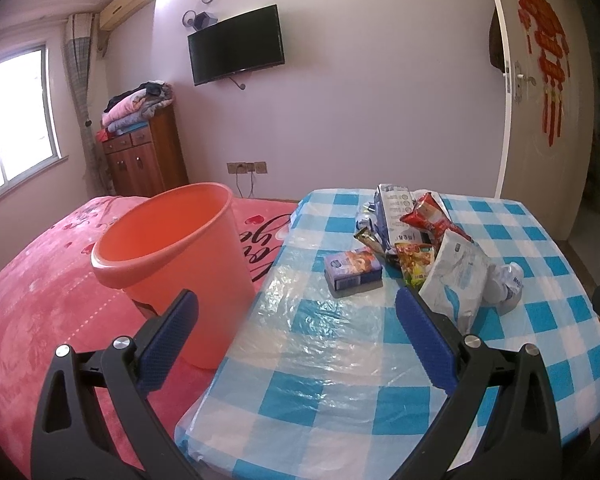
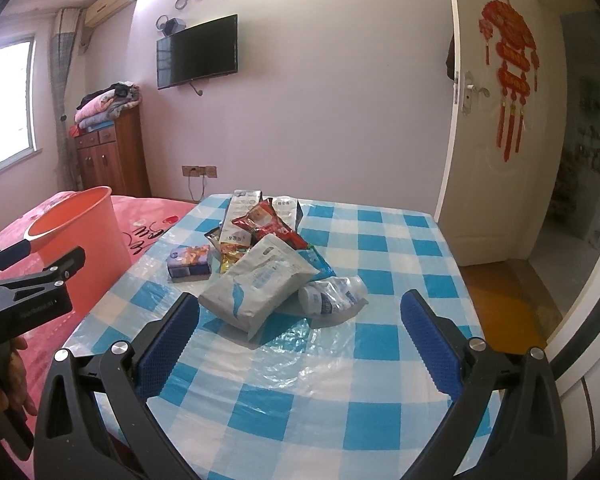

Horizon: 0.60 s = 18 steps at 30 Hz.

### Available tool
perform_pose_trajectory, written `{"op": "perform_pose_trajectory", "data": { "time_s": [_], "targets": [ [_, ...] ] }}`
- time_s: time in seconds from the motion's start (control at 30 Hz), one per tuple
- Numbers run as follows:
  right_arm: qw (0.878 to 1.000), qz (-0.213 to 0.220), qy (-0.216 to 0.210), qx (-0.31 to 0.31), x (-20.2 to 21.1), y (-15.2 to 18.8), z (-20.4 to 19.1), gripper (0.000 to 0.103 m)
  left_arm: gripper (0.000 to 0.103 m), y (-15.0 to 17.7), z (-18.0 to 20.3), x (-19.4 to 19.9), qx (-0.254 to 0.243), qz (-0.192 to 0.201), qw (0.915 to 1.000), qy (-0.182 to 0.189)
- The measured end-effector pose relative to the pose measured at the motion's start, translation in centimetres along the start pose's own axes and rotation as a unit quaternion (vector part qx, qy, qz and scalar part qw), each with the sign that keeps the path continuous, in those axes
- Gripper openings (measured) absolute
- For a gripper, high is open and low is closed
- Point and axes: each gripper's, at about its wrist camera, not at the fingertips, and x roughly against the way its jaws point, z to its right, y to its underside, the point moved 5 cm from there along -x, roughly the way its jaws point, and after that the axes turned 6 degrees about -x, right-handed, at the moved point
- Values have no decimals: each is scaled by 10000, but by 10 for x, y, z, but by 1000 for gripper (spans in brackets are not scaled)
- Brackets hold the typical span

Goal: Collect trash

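While the trash still lies heaped at the centre of the right wrist frame, you have nothing in either claw. That pile holds a white-and-blue pouch (image 2: 256, 284) nearest you, a crushed plastic bottle (image 2: 332, 294) touching its right side, a red snack wrapper (image 2: 270, 226) behind it, and a small blue box (image 2: 190, 266) just to the left, a little apart from the heap. All of it rests on the checked table (image 2: 380, 380) under a clear plastic cover. Your right gripper (image 2: 300, 320) is spread wide and empty, hovering short of the pouch. Your left gripper (image 1: 296, 320) is equally splayed and empty, sitting low at the table's left edge; it also shows at the far left of the right view. The orange bin (image 1: 172, 256) stands left of the table on the pink bed (image 1: 32, 300), its mouth open.

Judging from this, the pouch leans on the bottle and wrappers, so lifting it could tumble them toward the table edge. A low pinch could also snag the slippery cover and drag the whole pile. The bin sits on soft bedding and may tip if bumped.
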Motion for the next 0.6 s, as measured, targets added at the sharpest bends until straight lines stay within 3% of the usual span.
{"op": "perform_pose_trajectory", "data": {
  "time_s": [0.17, 0.37, 0.6],
  "targets": [
    [9997, -208, -2, -145, -14, 9, 12, 99, 99, 5, 6, -9, -56, -91, 9998, 146],
    [9981, -468, -51, -406, -34, 22, 32, 99, 99, 12, 25, -21, -202, -190, 9972, 700],
    [9918, -872, -56, -937, -67, 34, 67, 99, 99, 15, 74, -43, -793, -322, 9862, 1418]
  ]
}}
